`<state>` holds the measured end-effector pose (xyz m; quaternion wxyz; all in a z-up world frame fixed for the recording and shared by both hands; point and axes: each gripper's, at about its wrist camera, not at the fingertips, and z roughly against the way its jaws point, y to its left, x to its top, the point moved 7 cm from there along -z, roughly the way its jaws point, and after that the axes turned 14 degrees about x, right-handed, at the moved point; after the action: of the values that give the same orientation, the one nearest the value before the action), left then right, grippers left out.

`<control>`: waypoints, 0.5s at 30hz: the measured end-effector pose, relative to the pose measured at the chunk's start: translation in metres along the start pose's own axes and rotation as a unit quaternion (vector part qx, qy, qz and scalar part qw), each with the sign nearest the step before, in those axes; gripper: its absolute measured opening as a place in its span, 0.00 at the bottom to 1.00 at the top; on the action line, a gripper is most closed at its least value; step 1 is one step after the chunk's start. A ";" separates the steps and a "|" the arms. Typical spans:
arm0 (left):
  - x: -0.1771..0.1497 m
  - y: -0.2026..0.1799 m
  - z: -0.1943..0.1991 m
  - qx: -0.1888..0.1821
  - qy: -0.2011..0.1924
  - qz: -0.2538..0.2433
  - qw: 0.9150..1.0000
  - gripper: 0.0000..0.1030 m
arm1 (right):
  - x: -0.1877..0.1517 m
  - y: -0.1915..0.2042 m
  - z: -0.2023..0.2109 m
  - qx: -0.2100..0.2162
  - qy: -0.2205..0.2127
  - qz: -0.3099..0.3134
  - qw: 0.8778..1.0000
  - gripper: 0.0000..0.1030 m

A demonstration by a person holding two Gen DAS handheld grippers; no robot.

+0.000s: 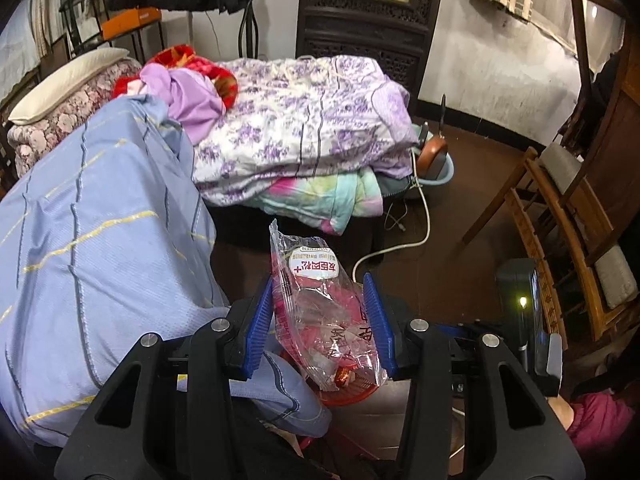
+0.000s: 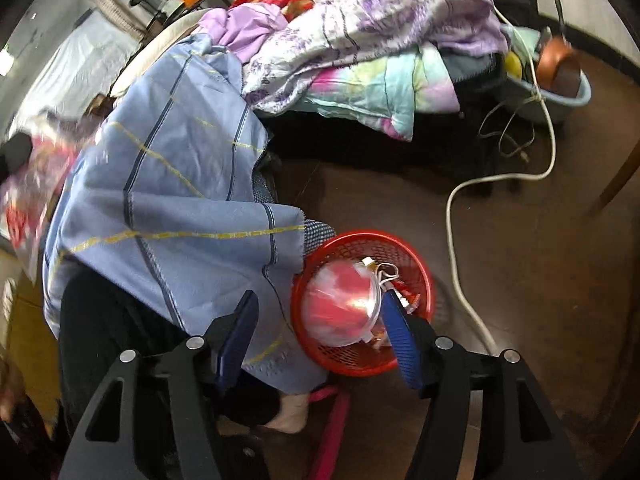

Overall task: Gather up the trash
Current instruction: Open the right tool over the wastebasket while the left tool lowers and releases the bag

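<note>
**Wrapper held over the red basket**

While the left gripper clamps a crinkled clear snack bag, the right gripper hangs parted and empty over a red basket on the floor, trash already inside. Blue bedding drapes against the basket's rim; a white cable trails nearby.

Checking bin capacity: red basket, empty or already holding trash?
Holding trash. The right wrist view shows the red basket containing a clear plastic wrapper and smaller bits, though mesh bottom is visible.

Left gripper tilts downward, jaws clamped on something; right gripper tilts downward, jaws apart, empty.
</note>
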<state>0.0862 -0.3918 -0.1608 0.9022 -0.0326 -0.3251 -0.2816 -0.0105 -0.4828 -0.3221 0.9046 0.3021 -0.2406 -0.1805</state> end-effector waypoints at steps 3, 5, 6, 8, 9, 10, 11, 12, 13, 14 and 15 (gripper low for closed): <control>-0.003 -0.003 -0.011 0.007 0.008 -0.007 1.000 0.44 | 0.004 0.000 0.004 -0.003 -0.018 -0.003 1.000 0.61; -0.006 -0.006 -0.017 0.011 0.014 -0.012 1.000 0.44 | 0.007 -0.001 0.017 -0.014 -0.033 0.000 0.999 0.61; -0.007 -0.009 -0.020 0.011 0.017 -0.015 1.000 0.44 | 0.009 -0.002 0.024 -0.021 -0.039 -0.001 0.999 0.61; -0.010 -0.014 -0.029 0.017 0.022 -0.025 0.999 0.44 | 0.015 -0.004 0.041 -0.027 -0.051 -0.004 0.998 0.61; -0.012 -0.017 -0.032 0.018 0.025 -0.029 0.999 0.44 | 0.018 -0.003 0.050 -0.032 -0.055 -0.001 0.998 0.61; -0.014 -0.021 -0.036 0.019 0.029 -0.034 0.999 0.44 | 0.019 -0.002 0.056 -0.038 -0.057 0.003 0.998 0.61; -0.016 -0.025 -0.041 0.019 0.033 -0.040 0.998 0.44 | 0.021 -0.002 0.064 -0.046 -0.059 0.009 0.997 0.61; -0.017 -0.028 -0.044 0.020 0.035 -0.045 0.998 0.44 | 0.020 0.000 0.070 -0.050 -0.060 0.015 0.997 0.61; -0.019 -0.033 -0.047 0.021 0.037 -0.053 0.998 0.44 | 0.019 0.002 0.078 -0.054 -0.059 0.023 0.997 0.61; -0.021 -0.038 -0.051 0.021 0.039 -0.061 0.997 0.44 | 0.017 0.004 0.085 -0.057 -0.058 0.030 0.996 0.61; -0.022 -0.042 -0.054 0.022 0.040 -0.068 0.997 0.44 | 0.015 0.008 0.091 -0.062 -0.056 0.041 0.996 0.61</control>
<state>0.0802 -0.4291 -0.2217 0.8939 0.0211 -0.2960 -0.3358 -0.0462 -0.5262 -0.2483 0.9133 0.2246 -0.2913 -0.1749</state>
